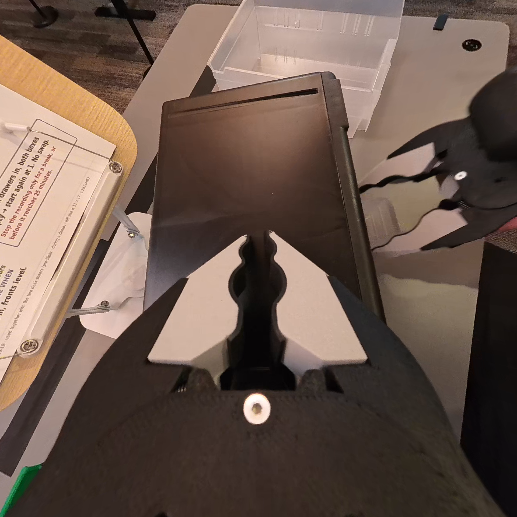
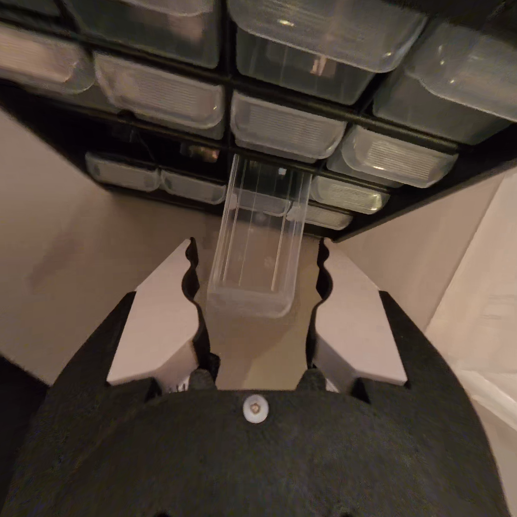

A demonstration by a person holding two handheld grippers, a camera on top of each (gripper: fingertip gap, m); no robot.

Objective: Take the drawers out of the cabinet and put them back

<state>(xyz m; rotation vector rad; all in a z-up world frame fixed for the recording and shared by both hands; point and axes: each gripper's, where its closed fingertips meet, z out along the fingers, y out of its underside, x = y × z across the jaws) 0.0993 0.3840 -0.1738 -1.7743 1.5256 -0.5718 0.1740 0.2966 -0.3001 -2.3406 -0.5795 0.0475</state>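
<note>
Right gripper (image 2: pixel 257 251) open, jaws apart either side of a clear drawer (image 2: pixel 257 246) pulled partway out of the cabinet (image 2: pixel 419 223). Drawer dead ahead at 12 o'clock, long axis in line with the fingers. Left gripper (image 1: pixel 258 237) nearly closed, pressing on the cabinet top (image 1: pixel 246 167), probably bracing it.

Floor: dark patterned carpet (image 1: pixel 84 36) beyond the furniture, with black stand legs (image 1: pixel 140 30) on it.
Main table: pale grey top (image 1: pixel 436 92), rounded corners, a round black fitting (image 1: pixel 472 44) near its far edge.
Side table: light wood (image 1: pixel 92 117), rounded corner, to the left.
Light: warm, dim, indoor.
</note>
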